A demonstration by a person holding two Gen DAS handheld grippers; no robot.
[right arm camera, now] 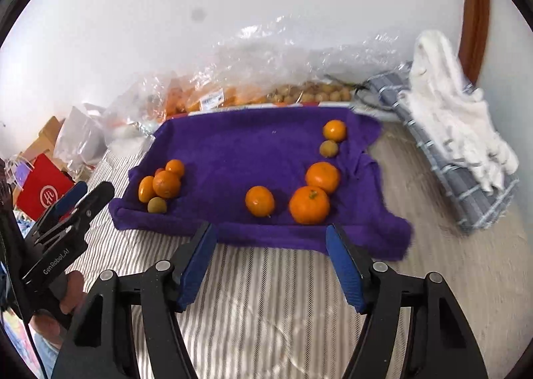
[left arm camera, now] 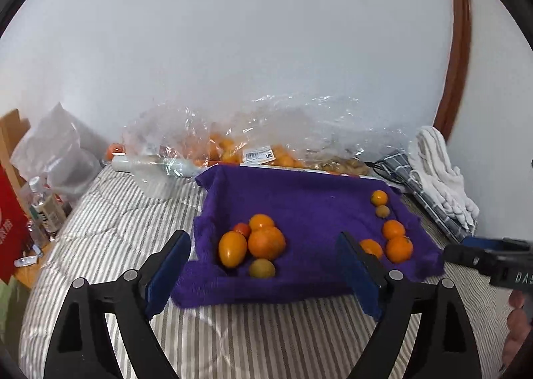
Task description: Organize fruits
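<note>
A purple cloth (left arm camera: 299, 199) (right arm camera: 250, 146) lies on the striped bed. On its left sits a cluster of fruit: a large orange (left arm camera: 266, 243) (right arm camera: 166, 184), an oval yellow-orange fruit (left arm camera: 232, 248), a small red one (left arm camera: 242, 229) and a greenish one (left arm camera: 262, 268) (right arm camera: 157, 205). On its right lie several oranges (left arm camera: 399, 248) (right arm camera: 309, 205) and a small brownish fruit (right arm camera: 329, 148). My left gripper (left arm camera: 265, 245) is open and empty, just before the left cluster. My right gripper (right arm camera: 271, 239) is open and empty at the cloth's near edge.
Clear plastic bags (left arm camera: 266, 132) with more fruit lie behind the cloth by the wall. Folded white and checked towels (right arm camera: 449, 126) lie at the right. A red bag (right arm camera: 43, 192), bottles (left arm camera: 43, 202) and clutter stand left of the bed.
</note>
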